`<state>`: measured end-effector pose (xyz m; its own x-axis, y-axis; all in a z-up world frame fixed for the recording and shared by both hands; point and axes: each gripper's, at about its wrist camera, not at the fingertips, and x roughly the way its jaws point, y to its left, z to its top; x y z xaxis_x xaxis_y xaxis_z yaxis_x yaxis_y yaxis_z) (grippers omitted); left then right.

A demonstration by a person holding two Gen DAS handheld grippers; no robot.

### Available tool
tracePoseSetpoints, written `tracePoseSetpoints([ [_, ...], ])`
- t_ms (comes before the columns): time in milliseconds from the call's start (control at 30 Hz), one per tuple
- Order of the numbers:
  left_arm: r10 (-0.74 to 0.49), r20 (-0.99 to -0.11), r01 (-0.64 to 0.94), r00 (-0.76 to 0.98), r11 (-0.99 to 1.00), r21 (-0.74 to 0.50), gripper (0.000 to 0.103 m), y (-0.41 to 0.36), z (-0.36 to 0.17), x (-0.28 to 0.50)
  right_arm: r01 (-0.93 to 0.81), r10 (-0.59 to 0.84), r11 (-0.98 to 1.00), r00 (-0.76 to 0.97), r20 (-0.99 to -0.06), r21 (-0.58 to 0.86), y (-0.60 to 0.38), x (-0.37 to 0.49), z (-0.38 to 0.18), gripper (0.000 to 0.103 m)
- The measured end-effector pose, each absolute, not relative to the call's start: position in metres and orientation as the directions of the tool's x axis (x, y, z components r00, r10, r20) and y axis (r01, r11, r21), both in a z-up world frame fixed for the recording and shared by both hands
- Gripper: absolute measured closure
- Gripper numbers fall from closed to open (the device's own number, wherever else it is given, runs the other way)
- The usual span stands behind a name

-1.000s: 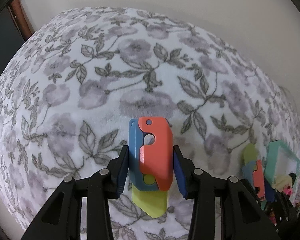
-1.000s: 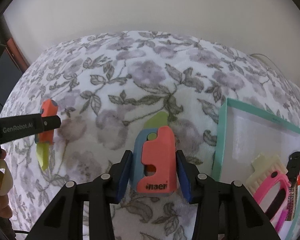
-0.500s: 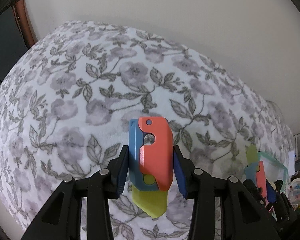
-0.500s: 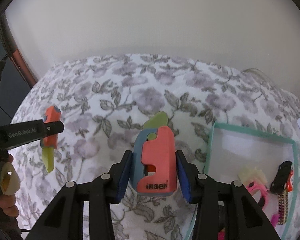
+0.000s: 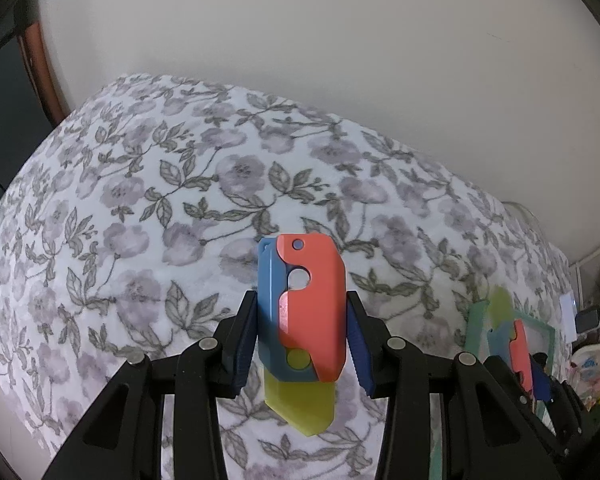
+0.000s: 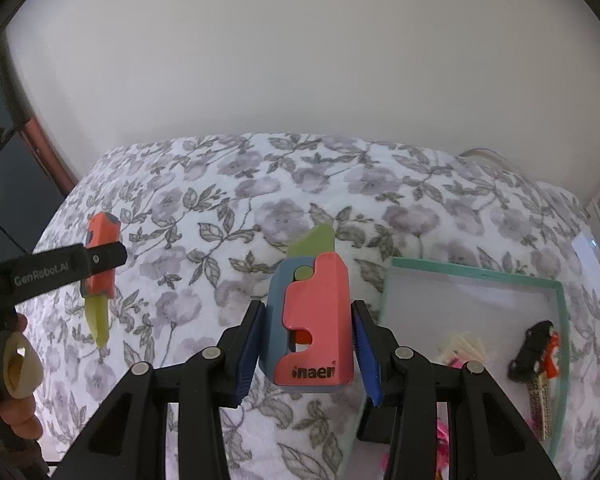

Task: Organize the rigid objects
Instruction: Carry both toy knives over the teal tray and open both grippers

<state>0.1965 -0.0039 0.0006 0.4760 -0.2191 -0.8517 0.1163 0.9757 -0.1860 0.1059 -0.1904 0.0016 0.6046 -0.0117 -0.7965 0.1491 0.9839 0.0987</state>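
My left gripper (image 5: pixel 302 344) is shut on an orange-and-blue toy knife (image 5: pixel 310 312) with its yellow-green blade pointing down, held above the floral blanket. My right gripper (image 6: pixel 309 344) is shut on a matching toy knife (image 6: pixel 314 328), blade pointing up and away. Each gripper shows in the other's view: the left one with its knife (image 6: pixel 100 264) at the left, the right one's knife (image 5: pixel 518 348) at the far right. A teal-rimmed tray (image 6: pixel 562 320) lies to the right of my right gripper.
The tray holds a black toy car (image 6: pixel 530 350), a cream comb-like piece (image 6: pixel 464 346) and pink items (image 6: pixel 444 432). The floral blanket (image 5: pixel 180 208) covers the bed, with a plain wall (image 6: pixel 300 60) behind. The person's hand (image 6: pixel 8 396) is at the lower left.
Both grippers have risen and tilted back, so more wall shows and the bed sits lower in view. Both toy knives stay gripped. The tray appears farther away from the right gripper.
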Motion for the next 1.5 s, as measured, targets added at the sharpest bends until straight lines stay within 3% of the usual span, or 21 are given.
tracePoseSetpoints([
  [167,-0.221,-0.834,0.184,0.506,0.972,-0.146,0.059,-0.032,0.023,0.174,0.189,-0.028,0.975,0.617,-0.786,0.114,-0.208,0.089,0.018,0.058],
  [800,-0.375,-0.779,0.379,0.502,0.905,-0.191,0.059,-0.110,0.075,0.079,0.350,-0.144,0.928,0.660,-0.738,0.131,-0.273,-0.004,0.076,0.057],
  [1200,-0.384,-0.819,0.465,0.426,0.870,-0.166,0.059,-0.163,0.046,0.036,0.454,-0.227,0.886,0.601,-0.766,0.094,-0.304,-0.044,0.064,0.057],
  [1500,-0.365,-0.867,0.504,0.339,0.849,-0.160,0.059,-0.196,0.009,0.017,0.502,-0.186,0.859,0.483,-0.856,0.096,-0.333,-0.046,0.011,0.057],
])
